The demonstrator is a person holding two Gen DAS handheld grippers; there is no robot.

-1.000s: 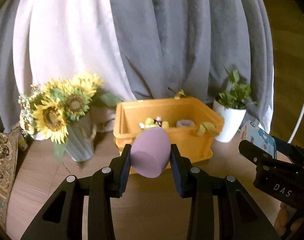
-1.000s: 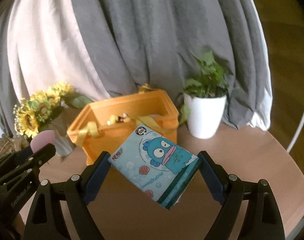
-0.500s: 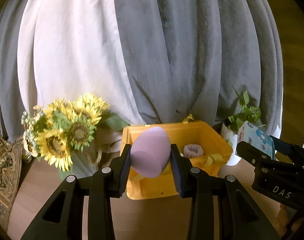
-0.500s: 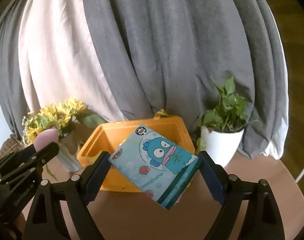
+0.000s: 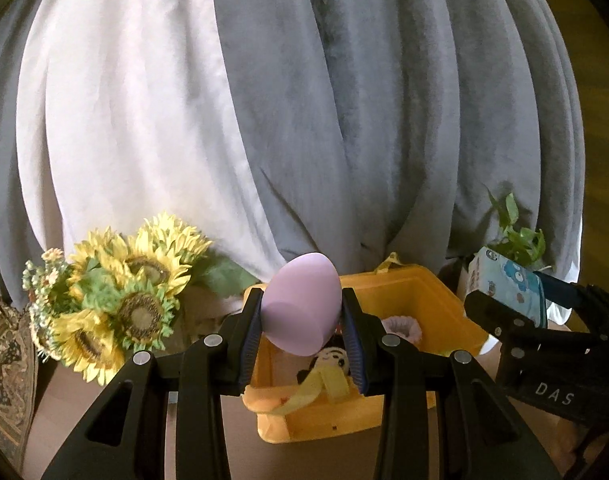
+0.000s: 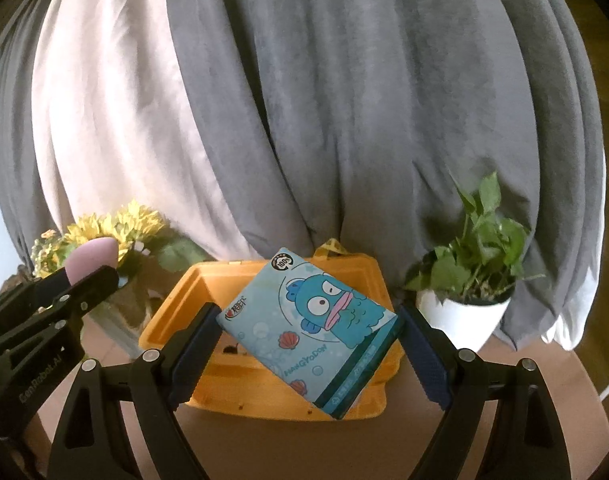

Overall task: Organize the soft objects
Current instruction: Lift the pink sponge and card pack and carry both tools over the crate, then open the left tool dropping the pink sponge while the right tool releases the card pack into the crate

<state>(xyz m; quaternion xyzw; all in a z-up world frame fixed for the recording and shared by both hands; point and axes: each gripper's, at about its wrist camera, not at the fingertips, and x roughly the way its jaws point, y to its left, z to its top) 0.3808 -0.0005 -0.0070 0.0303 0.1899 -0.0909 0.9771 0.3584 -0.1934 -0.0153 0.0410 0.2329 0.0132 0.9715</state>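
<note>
A lilac egg-shaped sponge [image 5: 302,304] sits clamped between the two closed-in fingers of the left gripper [image 5: 302,330], held in the air above the near-left part of an open yellow bin [image 5: 432,300] on a round wooden counter [image 5: 104,368]. The sponge's narrow end tilts up and to the right, its broad end low between the pads. To the right, the right gripper [image 6: 308,332] is spread wider and grips a pale blue tissue pack [image 6: 312,320] printed with a cartoon fish, pinched at its two opposite corners and tilted so that one corner points down. The pack hangs in front of and over the same bin [image 6: 176,300], hiding most of its interior from the right wrist view.

Inside the bin, seen from the left wrist, lie a small plush toy [image 5: 332,358] with a dark-and-white face, a pale ruffled scrunchie [image 5: 402,326] toward the far right wall, and a yellow ribbon [image 5: 316,390] draped over the near rim. A bunch of artificial sunflowers [image 5: 120,296] stands to the left of the bin, and a potted green plant [image 6: 468,280] in a white pot stands to its right; both are just beside the bin. Grey and white curtains [image 6: 304,100] close off the background. A patterned rug [image 5: 4,376] shows at the far left edge.
</note>
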